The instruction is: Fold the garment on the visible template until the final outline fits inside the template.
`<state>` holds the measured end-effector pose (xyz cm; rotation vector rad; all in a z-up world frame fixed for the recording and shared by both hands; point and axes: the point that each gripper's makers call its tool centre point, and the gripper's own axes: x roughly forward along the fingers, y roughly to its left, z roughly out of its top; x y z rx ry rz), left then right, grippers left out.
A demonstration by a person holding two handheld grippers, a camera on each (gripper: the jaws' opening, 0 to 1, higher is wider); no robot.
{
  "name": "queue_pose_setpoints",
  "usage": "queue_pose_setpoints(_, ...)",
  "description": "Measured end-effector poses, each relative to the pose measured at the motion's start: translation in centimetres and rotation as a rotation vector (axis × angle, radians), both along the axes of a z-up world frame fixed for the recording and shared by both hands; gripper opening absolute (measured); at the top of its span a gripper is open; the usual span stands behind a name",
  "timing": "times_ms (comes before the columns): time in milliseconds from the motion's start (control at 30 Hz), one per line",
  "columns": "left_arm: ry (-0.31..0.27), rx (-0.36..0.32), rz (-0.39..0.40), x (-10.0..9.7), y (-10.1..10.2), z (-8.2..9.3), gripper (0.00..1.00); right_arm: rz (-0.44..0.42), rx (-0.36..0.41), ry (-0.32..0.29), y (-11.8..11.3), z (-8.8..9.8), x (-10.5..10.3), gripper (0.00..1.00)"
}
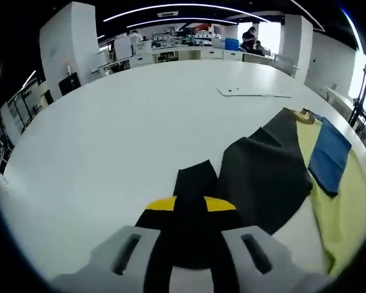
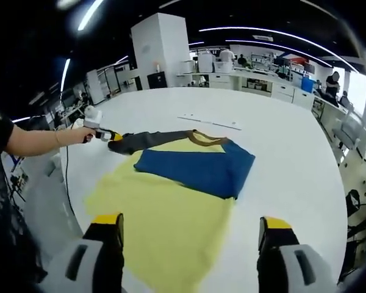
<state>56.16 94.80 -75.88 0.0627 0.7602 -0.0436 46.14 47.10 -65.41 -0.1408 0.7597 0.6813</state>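
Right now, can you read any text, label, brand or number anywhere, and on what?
None can be read.
Shirt: no print or label visible.
White sheet on the table: blank as far as I can tell.
Background shelves and boxes: too small and blurred to read.

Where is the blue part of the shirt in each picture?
Left gripper view: the blue sleeve lies at the right side, on the yellow shirt.
Right gripper view: it lies in the middle, across the shirt's upper part.
Shared landmark: the dark sleeve, gripped by the left gripper.
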Motion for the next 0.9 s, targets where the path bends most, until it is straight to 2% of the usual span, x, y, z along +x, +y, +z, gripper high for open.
queue_pose_setpoints(67,0.000,-0.003,0.000,0.1,0.0,0.0,0.01,-0.004,0.003,0.002,0.0,0.0,0.0,0.91)
queue_pose_setpoints(100,0.005,0.010,0.002,0.1,0.3,-0.2,0.00,-0.003,0.001,0.006,0.0,-0.1,0.0,0.91)
queue_pose_setpoints(267,0.001,-0.008,0.017,0.2,0.7,-0.4,0.01,0.001,0.001,0.013,0.1,-0.1,-0.2,0.91)
queue_pose_setpoints(333,-0.014,0.029,-0.037,0.4,0.3,-0.1,0.06,-0.007,0.006,0.011,-0.1,0.0,-0.1,0.91)
queue_pose_setpoints(400,-0.009,0.015,-0.053,0.3,-0.2,-0.2,0.12,-0.014,0.001,0.015,-0.3,-0.2,-0.1,0.91)
queue_pose_setpoints(467,0.001,0.004,-0.060,0.3,-0.4,-0.4,0.09,-0.013,-0.005,0.018,-0.3,-0.3,-0.1,0.90)
queue_pose_setpoints(633,-0.003,-0.021,-0.022,0.8,-0.2,-0.5,0.07,-0.011,0.000,0.020,-0.1,-0.3,-0.2,0.90)
queue_pose_setpoints(700,-0.006,-0.029,-0.026,0.9,-0.3,-0.5,0.01,-0.014,-0.003,0.021,-0.2,-0.3,-0.2,0.90)
queue_pose_setpoints(900,-0.014,0.020,-0.048,1.1,-0.4,-0.1,0.00,-0.029,-0.008,0.022,-0.6,-0.4,-0.2,0.89)
